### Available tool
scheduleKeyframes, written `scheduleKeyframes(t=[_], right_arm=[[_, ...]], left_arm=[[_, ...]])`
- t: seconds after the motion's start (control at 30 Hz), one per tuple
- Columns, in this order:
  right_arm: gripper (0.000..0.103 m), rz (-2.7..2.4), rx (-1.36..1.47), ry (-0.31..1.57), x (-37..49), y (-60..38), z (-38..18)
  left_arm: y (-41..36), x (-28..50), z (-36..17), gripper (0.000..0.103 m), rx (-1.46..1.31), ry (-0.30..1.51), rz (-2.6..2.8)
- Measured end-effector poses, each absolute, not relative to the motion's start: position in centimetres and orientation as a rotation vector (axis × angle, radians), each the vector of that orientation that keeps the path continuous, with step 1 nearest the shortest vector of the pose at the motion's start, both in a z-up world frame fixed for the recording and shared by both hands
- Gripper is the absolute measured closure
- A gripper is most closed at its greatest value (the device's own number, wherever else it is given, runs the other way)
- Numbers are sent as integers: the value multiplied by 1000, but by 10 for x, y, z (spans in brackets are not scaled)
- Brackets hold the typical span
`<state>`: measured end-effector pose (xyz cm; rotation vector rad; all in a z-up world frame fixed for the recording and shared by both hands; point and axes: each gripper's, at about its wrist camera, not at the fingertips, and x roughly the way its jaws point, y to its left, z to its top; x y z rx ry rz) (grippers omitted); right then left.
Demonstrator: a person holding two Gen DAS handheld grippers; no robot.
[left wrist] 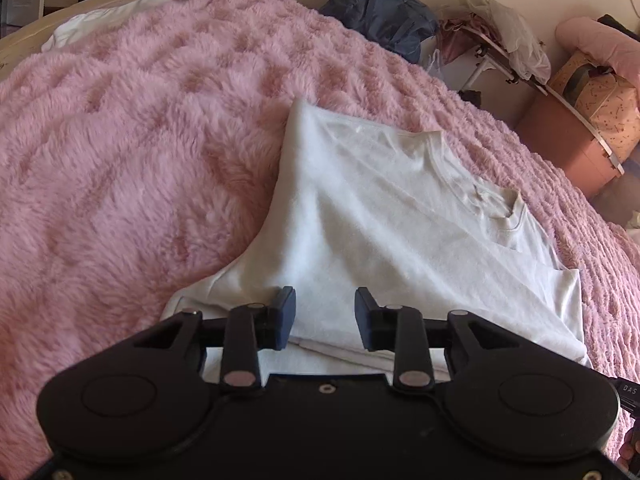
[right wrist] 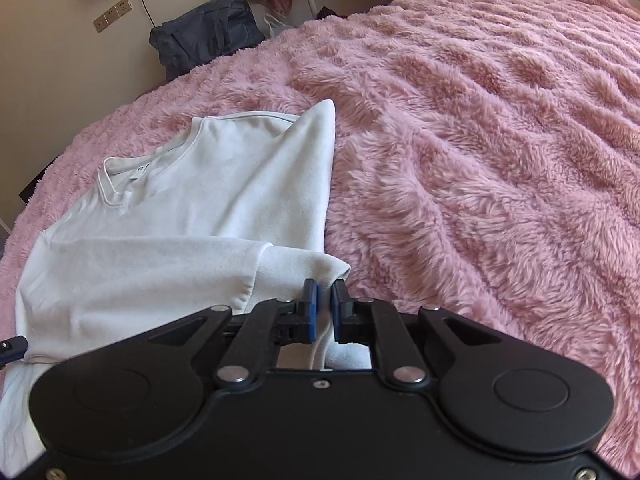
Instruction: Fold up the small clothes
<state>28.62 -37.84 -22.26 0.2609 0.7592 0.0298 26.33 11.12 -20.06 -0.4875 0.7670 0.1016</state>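
Note:
A white long-sleeved top [left wrist: 380, 232] lies on the fluffy pink blanket [left wrist: 120, 140], collar toward the far side, with one side folded over the body. My left gripper [left wrist: 325, 300] is open just above the top's near part, with cloth showing between the jaws. In the right wrist view the same top [right wrist: 192, 200] lies to the left, a sleeve folded across it. My right gripper [right wrist: 325, 286] is shut on a bunched fold of the top's near right edge.
The pink blanket [right wrist: 480, 160] covers the bed. A dark blue bag [right wrist: 208, 36] and a rack with clothes [left wrist: 500, 48] stand by the wall beyond the bed. A brown box [left wrist: 560, 140] and a white pillow [left wrist: 108, 20] are also there.

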Motion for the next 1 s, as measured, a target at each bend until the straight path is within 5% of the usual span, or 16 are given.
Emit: scheduleKeyframes(t=[0.13, 0.53, 0.63, 1.0], right_arm=[[75, 28, 207, 725, 272, -372, -204], [75, 75, 246, 795, 234, -360, -219], [95, 77, 245, 807, 236, -359, -222], [97, 81, 273, 832, 218, -367, -227]], left_arm=[[104, 273, -185, 68, -486, 722, 35], [119, 278, -222, 67, -519, 795, 70], [118, 278, -221, 66, -506, 798, 71], [118, 273, -222, 65, -452, 842, 94]])
